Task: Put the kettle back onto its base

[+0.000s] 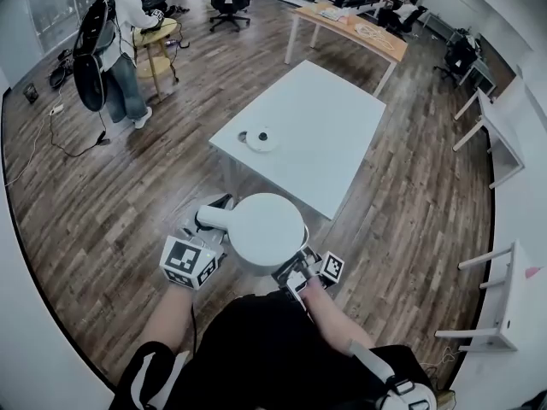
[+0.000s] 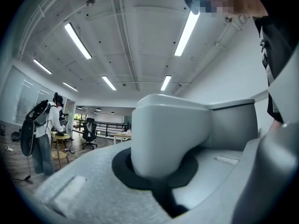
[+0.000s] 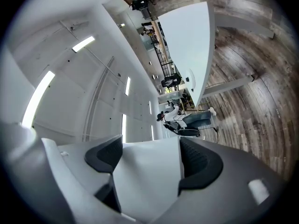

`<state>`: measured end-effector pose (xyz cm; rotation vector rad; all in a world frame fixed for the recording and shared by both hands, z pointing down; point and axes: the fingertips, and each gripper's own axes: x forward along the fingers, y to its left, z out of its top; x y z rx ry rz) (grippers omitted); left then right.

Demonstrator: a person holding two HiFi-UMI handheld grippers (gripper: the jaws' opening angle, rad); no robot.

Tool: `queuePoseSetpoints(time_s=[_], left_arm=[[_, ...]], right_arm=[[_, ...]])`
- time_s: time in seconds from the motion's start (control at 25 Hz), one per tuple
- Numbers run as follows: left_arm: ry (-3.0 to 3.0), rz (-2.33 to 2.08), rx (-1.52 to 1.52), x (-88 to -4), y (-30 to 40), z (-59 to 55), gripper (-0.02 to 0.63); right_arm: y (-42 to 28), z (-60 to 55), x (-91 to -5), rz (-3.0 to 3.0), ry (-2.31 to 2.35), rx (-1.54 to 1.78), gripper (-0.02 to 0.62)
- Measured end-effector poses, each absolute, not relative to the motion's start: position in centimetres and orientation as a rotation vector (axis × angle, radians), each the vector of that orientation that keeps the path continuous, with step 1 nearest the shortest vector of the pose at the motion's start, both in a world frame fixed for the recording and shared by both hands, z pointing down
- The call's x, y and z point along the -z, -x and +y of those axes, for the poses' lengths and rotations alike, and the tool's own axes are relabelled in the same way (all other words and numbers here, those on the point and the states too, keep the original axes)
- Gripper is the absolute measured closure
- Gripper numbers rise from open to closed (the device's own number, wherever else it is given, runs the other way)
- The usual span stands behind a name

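Note:
A white kettle with a round lid hangs in the air over the wood floor, short of the near corner of the white table. Its round base lies on that table's left part, and shows small and far in the right gripper view. My left gripper is shut on the kettle's handle, whose white bar fills the gap between the dark pads. My right gripper is shut on a white part of the kettle's right side.
A person with a backpack stands at a small wooden stool table at the far left, with cables on the floor nearby. A wooden desk and office chairs stand behind the table. White desks line the right wall.

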<state>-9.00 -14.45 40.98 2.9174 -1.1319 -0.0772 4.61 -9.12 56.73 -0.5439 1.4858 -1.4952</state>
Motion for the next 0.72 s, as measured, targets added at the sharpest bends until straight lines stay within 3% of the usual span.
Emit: queuePoseSetpoints(time_s=[0.72], left_arm=[[-2.853,-1.385,-0.003,-40.5,9.7,-26.9,0.603]], right_arm=[[-3.6,-24.6,-57.1,1.544,0.394,1.619,0.216]])
